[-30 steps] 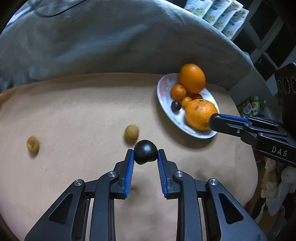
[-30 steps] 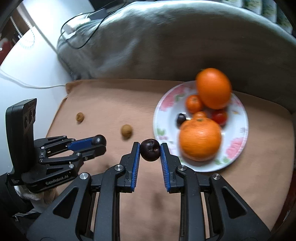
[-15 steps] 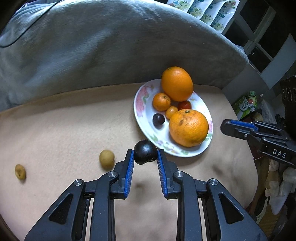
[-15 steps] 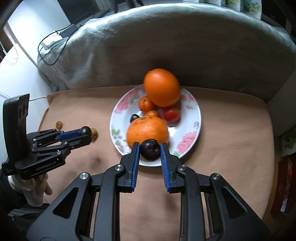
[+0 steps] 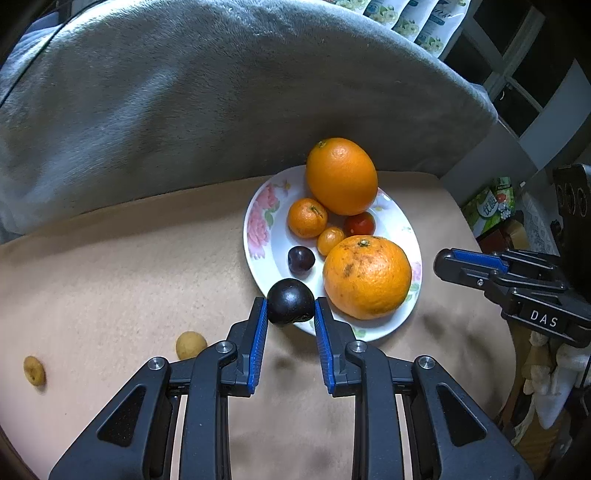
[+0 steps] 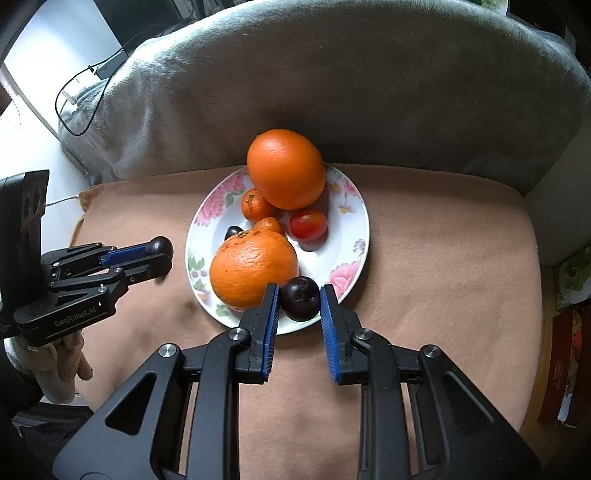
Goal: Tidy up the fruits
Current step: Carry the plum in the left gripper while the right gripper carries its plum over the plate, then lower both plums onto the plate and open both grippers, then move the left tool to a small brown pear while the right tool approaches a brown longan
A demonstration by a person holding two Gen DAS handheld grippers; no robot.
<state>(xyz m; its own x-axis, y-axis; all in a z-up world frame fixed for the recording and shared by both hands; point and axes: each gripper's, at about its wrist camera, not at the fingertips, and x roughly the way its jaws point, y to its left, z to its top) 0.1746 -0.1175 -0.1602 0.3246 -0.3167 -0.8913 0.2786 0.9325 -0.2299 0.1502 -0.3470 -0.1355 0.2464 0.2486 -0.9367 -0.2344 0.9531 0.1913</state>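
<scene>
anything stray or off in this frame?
Two small tan fruits lie loose on the beige blanket, left of the floral plate that holds the other fruit. Nothing looks spilled or damaged.

You're in a home: a sofa seat under a tan blanket (image 6: 424,236), a grey throw (image 6: 332,74) behind, snack packets (image 5: 413,18) beyond.

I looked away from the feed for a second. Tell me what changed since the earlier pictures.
Both grippers carried their dark plums toward the floral plate. The right gripper now holds its plum over the plate's near rim beside the big orange; the left gripper brought its plum to the plate's edge. Nothing was let go. The plated fruit and two longans stayed put.
</scene>
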